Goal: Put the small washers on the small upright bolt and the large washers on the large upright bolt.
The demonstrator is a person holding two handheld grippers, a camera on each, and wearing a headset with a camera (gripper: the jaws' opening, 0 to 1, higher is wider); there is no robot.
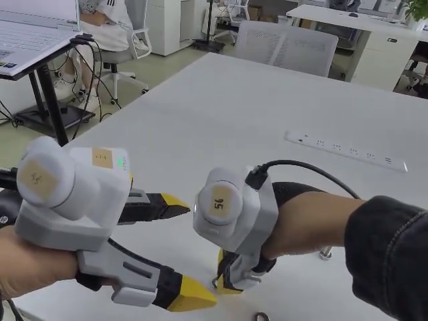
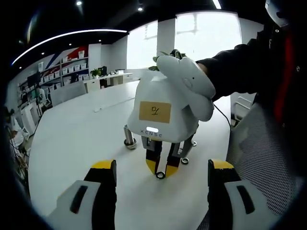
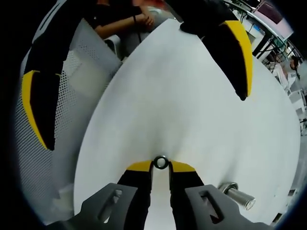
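Observation:
My right gripper (image 3: 161,166) points down at the white table (image 1: 267,114), its jaws shut on a small metal washer (image 3: 161,162) held just above the surface. In the left gripper view the same washer (image 2: 160,175) hangs at the right gripper's yellow tips (image 2: 162,168). An upright bolt (image 3: 235,194) stands just beside it, also seen in the left gripper view (image 2: 129,139) and half hidden behind my forearm (image 1: 326,253). My left gripper (image 1: 187,249) hovers open to the left, facing the right gripper, with nothing between its jaws. A loose washer (image 1: 261,317) lies near the front edge.
A white power strip (image 1: 344,150) lies across the far right of the table. Grey mesh chairs (image 1: 287,43) stand behind the table, and a desk with a laptop (image 1: 33,30) stands at the left. Another loose washer (image 2: 184,161) lies by the right gripper.

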